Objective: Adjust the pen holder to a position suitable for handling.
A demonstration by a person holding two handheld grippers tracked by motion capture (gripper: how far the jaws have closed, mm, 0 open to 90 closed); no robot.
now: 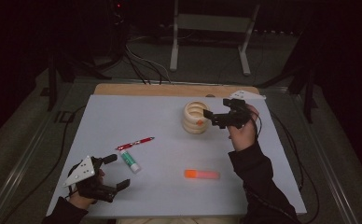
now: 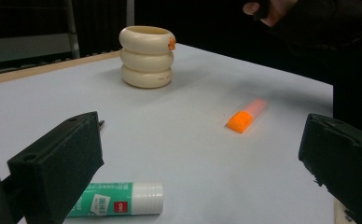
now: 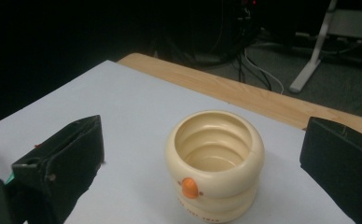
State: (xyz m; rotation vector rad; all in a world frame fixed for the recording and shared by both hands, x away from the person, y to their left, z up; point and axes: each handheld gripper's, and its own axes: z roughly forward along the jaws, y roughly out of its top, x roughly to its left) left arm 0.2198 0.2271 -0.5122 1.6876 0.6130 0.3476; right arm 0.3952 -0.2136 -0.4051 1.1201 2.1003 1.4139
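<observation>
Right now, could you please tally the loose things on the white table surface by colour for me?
Cream: 1, the ribbed ring-stacked plastic cup.
Orange: 1, the short orange marker.
Red: 1, the thin red pen.
Green and white: 1, the glue stick.
Total: 4.

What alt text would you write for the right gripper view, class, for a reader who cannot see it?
A cream ribbed cup with an orange dot stands empty on a pale mat, centred between the open black jaws of the right hand-held gripper. Behind it runs a wooden table edge.
</observation>
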